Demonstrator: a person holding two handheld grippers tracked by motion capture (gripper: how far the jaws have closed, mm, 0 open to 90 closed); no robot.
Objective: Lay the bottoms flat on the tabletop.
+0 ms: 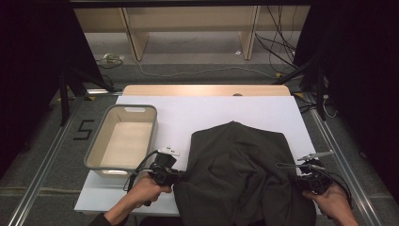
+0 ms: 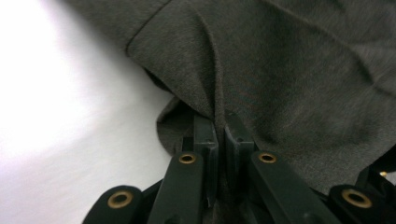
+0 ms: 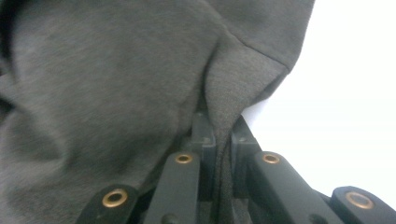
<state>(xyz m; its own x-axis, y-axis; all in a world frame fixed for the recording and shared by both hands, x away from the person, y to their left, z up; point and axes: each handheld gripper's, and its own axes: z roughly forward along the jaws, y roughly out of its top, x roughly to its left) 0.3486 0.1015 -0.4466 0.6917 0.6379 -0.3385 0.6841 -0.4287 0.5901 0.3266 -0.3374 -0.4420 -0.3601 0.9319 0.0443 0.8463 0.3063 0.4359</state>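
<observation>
A dark grey garment (image 1: 240, 169) lies crumpled on the white table top (image 1: 197, 113), toward the near right. My left gripper (image 1: 181, 175) is at the garment's left edge, jaws shut on a pinched fold of the cloth (image 2: 219, 116). My right gripper (image 1: 301, 181) is at the garment's right edge, also shut on a fold near a seamed hem (image 3: 243, 70). The cloth hangs between both pairs of jaws and hides the fingertips' inner faces.
A grey plastic bin (image 1: 123, 139) with nothing in it stands on the table's left side, just beyond my left hand. Bare white table lies behind the garment. Cables and wooden shelf legs (image 1: 136, 42) are on the floor beyond the far edge.
</observation>
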